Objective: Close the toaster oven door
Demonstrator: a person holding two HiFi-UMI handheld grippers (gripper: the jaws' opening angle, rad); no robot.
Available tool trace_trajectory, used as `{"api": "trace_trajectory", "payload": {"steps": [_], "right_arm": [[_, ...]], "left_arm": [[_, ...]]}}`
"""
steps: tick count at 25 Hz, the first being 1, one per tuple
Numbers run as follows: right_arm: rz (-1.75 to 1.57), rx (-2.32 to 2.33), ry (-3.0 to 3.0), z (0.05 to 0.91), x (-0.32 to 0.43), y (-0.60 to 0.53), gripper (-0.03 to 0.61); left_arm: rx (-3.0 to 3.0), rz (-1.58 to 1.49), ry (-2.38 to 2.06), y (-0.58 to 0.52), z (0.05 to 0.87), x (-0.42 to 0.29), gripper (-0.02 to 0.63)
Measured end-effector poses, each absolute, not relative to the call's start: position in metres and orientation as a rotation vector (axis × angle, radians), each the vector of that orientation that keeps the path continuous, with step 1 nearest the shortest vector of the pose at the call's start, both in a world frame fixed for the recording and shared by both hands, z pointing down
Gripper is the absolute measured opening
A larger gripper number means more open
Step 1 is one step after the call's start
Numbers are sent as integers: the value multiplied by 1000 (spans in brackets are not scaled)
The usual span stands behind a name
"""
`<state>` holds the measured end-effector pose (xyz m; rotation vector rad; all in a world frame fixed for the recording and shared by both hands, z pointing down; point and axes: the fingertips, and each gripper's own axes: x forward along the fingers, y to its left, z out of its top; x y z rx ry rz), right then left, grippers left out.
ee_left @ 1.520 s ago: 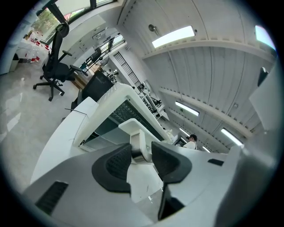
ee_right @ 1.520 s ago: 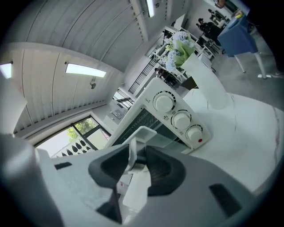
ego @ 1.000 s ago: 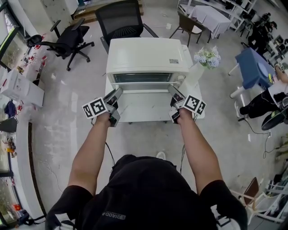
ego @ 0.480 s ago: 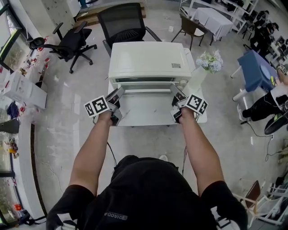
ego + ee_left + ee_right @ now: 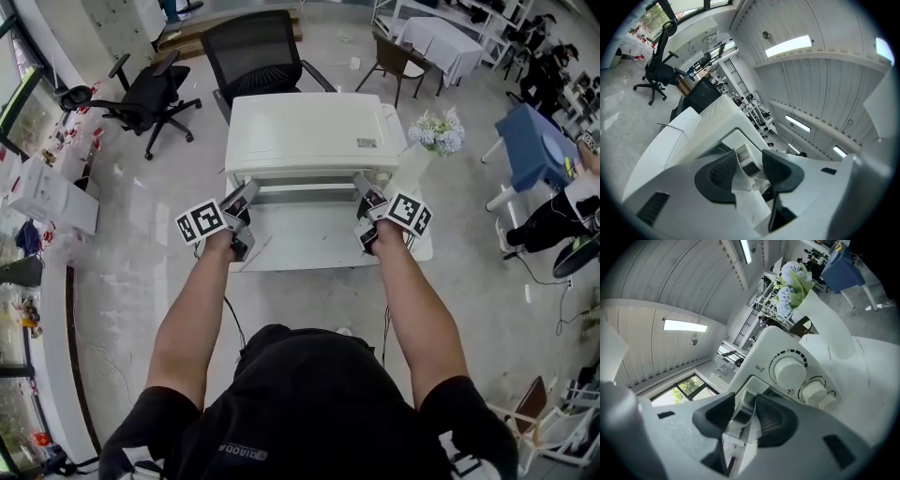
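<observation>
I see the boxy white toaster oven point(image 5: 309, 131) on the white table point(image 5: 309, 251), its glass-fronted door point(image 5: 305, 194) tipped up almost against the front; I can't tell if it is fully shut. My left tongs point(image 5: 246, 194) sit at the left end of the door's metal bar handle point(image 5: 746, 161) and my right tongs point(image 5: 361, 186) at the right end, beside the round white knobs point(image 5: 790, 371). Both tongs are opening, with the handle between the pads and not squeezed.
</observation>
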<state>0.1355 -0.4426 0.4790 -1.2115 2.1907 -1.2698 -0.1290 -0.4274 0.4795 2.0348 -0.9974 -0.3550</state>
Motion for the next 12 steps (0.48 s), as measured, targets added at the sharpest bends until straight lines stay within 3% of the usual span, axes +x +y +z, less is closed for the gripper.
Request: {"api": "trace_trajectory", "payload": {"steps": [12], "right_arm": [[-1256,-1220,2214,476,135,-447,143]], "left_arm": [[2054,-345,-1001,-432,477,-130,187]]}}
